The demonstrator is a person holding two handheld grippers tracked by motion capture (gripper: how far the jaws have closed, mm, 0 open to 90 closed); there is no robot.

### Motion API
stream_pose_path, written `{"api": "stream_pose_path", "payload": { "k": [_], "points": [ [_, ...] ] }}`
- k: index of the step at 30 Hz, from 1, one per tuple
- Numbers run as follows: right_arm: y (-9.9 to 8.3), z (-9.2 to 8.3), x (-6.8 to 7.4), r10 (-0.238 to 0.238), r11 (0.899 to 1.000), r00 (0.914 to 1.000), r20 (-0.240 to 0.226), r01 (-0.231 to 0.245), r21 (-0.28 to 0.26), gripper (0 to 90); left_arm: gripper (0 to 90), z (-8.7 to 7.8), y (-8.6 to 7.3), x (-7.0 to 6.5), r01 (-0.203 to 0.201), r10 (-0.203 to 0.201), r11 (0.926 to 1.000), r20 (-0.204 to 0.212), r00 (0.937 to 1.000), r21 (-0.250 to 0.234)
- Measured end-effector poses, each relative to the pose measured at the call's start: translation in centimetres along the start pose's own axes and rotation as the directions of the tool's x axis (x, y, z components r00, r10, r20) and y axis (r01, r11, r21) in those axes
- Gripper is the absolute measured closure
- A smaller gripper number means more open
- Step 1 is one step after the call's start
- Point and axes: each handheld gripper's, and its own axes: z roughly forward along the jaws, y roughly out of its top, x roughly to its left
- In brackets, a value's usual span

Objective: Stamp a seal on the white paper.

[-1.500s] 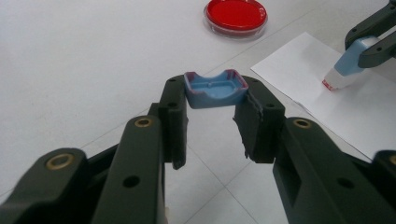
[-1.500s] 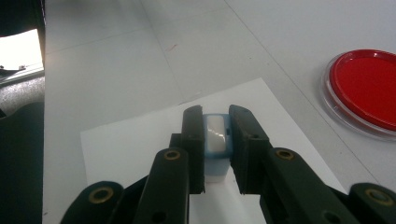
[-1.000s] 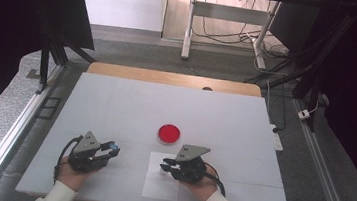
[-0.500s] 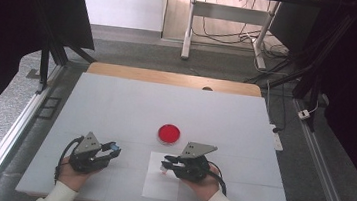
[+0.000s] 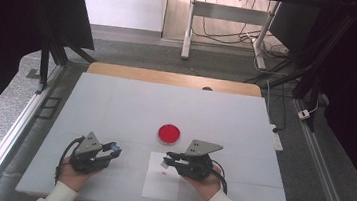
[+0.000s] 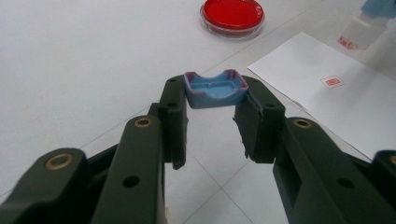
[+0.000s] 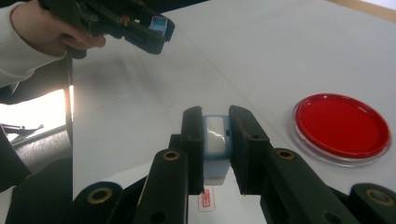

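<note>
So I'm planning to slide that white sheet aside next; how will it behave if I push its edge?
The white sheet lies flat and looks thin, so it would probably buckle rather than slide stiffly. It seems light and may skid on the smooth table. The red stamp mark could smear if still wet.

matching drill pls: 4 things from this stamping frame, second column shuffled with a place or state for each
1. blue cap
2. stamp
3. red ink pad
4. white paper

a. lies flat on the table, bears a red imprint
b. clamped in the left gripper
c. open round dish beyond the paper
d. clamped in the right gripper, above the paper

Pairs: 1-b, 2-d, 3-c, 4-a
</note>
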Motion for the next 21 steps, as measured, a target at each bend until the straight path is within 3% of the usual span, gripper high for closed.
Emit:
{"api": "stream_pose_path", "payload": {
  "k": [10, 21],
  "points": [
    [0.4, -1.5, -1.0, 0.054, 0.994, 0.9981, 0.03, -0.051, -0.094, 75.9, 63.9, 0.0, 0.0, -0.1, -0.005, 0.005, 1.0, 0.001, 1.0, 0.004],
    [0.7, -2.8, -2.0, 0.083, 0.986, 0.9943, 0.067, -0.072, -0.148, 75.8, 63.8, 0.1, 0.0, 0.0, -0.003, 0.003, 1.0, -0.002, 1.0, 0.006]
  ]
}}
